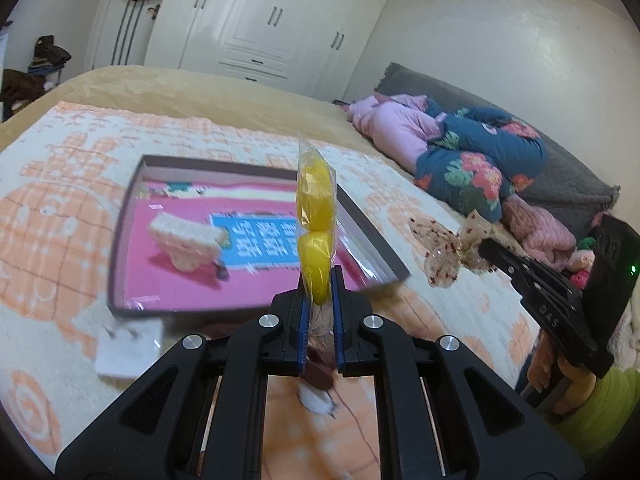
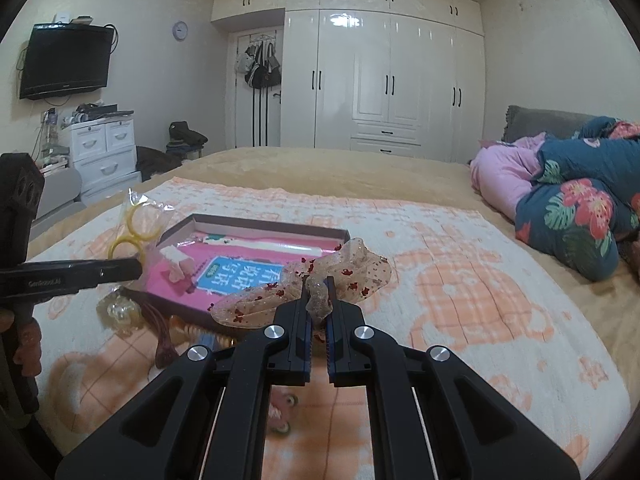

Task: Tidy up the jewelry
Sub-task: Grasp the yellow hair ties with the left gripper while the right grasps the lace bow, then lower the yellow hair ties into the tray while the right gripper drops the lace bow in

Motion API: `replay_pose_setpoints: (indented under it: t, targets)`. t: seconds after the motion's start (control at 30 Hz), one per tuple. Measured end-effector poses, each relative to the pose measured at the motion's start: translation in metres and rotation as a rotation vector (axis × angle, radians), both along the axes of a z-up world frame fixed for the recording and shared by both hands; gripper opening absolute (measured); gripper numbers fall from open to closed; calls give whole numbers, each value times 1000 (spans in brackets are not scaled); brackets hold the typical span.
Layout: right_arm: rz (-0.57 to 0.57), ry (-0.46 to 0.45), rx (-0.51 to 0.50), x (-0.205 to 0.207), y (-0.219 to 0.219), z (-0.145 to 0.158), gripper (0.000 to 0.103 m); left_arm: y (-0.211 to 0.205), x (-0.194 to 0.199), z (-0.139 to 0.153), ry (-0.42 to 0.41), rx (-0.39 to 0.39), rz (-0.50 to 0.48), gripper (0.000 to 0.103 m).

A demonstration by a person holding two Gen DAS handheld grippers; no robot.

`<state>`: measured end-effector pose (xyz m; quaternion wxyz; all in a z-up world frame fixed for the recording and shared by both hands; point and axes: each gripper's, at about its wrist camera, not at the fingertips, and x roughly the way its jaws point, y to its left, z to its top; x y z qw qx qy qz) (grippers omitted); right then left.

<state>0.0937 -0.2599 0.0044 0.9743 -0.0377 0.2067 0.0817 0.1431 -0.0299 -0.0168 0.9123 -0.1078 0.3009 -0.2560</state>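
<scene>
Your left gripper (image 1: 320, 304) has its jaws clamped on the packet of yellow rings (image 1: 315, 216), your right gripper (image 2: 319, 304) on the sheer bow (image 2: 316, 280). Both hang above the tray (image 1: 256, 308); lower each fully inside before releasing.

Yellow rings (image 1: 315, 216), pink-lined tray (image 1: 168, 276), clear bow w/ red specks (image 2: 320, 276), orange-white blanket (image 2: 460, 280), floral navy quilt (image 2: 580, 208)
</scene>
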Motion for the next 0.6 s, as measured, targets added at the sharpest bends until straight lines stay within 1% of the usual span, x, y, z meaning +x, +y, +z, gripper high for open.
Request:
replay_pose_setpoints:
  t: [0.13, 0.3, 0.43, 0.6]
  targets:
    - [3, -15, -4, 14, 7, 4, 5, 13, 15, 4, -2, 3, 53, 4]
    - [-2, -28, -11, 33, 15, 8, 5, 28, 28, 6, -15, 38, 114, 4]
    - [-12, -28, -9, 49, 18, 9, 5, 39, 35, 0, -9, 58, 144, 4]
    - [-18, -19, -9, 71, 22, 7, 5, 49, 42, -10, 23, 48, 170, 4]
